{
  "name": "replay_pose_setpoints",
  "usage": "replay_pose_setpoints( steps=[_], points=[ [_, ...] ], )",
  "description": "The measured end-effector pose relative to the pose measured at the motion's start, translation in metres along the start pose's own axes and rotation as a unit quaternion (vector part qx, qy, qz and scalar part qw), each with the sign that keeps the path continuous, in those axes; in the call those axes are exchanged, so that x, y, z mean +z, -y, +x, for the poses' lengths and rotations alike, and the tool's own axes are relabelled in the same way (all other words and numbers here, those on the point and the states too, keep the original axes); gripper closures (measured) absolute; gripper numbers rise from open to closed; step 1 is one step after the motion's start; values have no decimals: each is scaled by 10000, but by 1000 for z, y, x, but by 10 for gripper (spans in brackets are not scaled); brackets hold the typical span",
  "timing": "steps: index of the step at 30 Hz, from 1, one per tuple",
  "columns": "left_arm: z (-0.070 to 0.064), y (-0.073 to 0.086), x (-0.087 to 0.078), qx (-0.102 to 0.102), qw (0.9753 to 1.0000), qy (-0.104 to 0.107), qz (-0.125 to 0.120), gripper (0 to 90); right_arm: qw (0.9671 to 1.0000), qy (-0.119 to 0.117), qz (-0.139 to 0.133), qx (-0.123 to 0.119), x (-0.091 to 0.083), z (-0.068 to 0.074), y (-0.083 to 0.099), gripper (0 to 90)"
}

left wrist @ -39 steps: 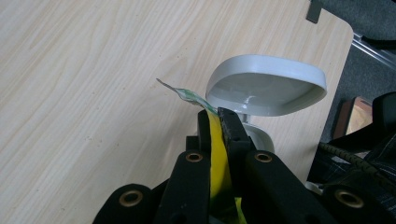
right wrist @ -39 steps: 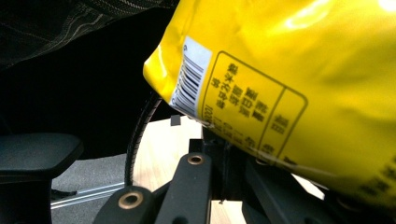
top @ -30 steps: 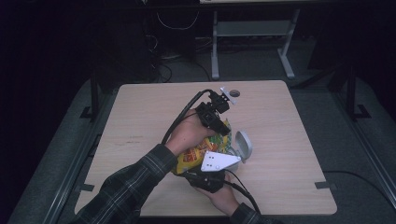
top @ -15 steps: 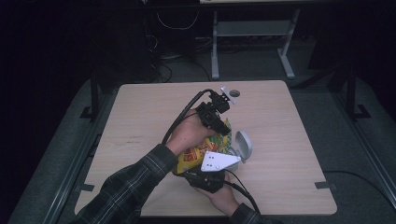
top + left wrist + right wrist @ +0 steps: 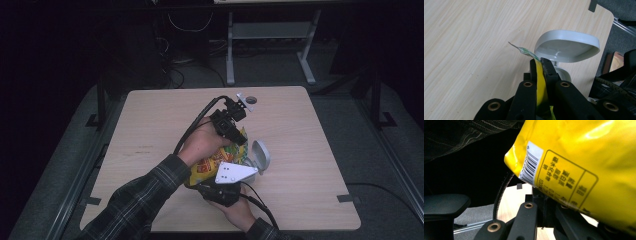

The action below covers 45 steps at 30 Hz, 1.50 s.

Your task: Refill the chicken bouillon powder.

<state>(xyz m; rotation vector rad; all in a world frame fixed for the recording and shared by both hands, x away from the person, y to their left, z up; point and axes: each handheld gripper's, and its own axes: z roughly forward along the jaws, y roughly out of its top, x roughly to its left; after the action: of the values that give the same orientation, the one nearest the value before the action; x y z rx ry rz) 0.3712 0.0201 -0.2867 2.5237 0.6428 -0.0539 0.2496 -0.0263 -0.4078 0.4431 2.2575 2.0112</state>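
A yellow snack bag [image 5: 212,159] is held over the middle of the wooden table [image 5: 150,130] between both grippers. My left gripper [image 5: 239,139] comes down on the bag's far edge. In the left gripper view my left gripper [image 5: 540,62] is shut on a thin yellow strip of the snack bag [image 5: 539,82]. My right gripper [image 5: 225,180], with its grey plate on top, holds the near end. In the right gripper view the snack bag [image 5: 584,157] shows its barcode, and its lower seam sits in my right gripper [image 5: 544,197], whose jaws stand close together.
A small white container with its lid tipped up [image 5: 261,156] stands just right of the bag, close behind the left jaws [image 5: 566,46]. A round hole [image 5: 250,100] sits near the table's far edge. Black cables trail from both grippers. A metal frame [image 5: 270,35] stands beyond the table.
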Motion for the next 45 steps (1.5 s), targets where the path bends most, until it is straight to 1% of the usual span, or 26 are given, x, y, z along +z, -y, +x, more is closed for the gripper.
replay_pose_setpoints(
  steps=[6,14,17,23,30,32,34,39,43,45],
  points=[
    [0,2,-2,-21,10000,23,-52,899,10000,-6,34,-26,1,0,1,900],
    [3,8,-7,-79,9997,146,-163,900,9999,-68,117,-61,4,1,4,900],
    [4,12,-9,-92,9994,246,-218,900,9998,-63,186,-35,6,1,7,900],
    [4,16,-12,-107,9991,301,-292,900,9997,-66,251,-43,8,1,9,900],
    [5,25,-22,-72,9985,357,-409,900,9992,-71,390,-66,11,-1,12,900],
    [6,26,-23,-93,9984,359,-429,900,9991,-78,408,-56,11,-1,13,900],
    [9,31,-27,-101,9980,386,-481,900,9990,-76,439,-52,12,-1,14,900],
    [11,38,-34,-148,9968,450,-642,900,9986,-93,518,-66,15,-1,16,900],
    [10,43,-40,-85,9963,490,-706,900,9985,-79,548,-50,15,-2,17,900],
    [10,46,-43,-48,9961,468,-751,900,9985,-64,550,-30,15,-2,17,900]
  ],
)
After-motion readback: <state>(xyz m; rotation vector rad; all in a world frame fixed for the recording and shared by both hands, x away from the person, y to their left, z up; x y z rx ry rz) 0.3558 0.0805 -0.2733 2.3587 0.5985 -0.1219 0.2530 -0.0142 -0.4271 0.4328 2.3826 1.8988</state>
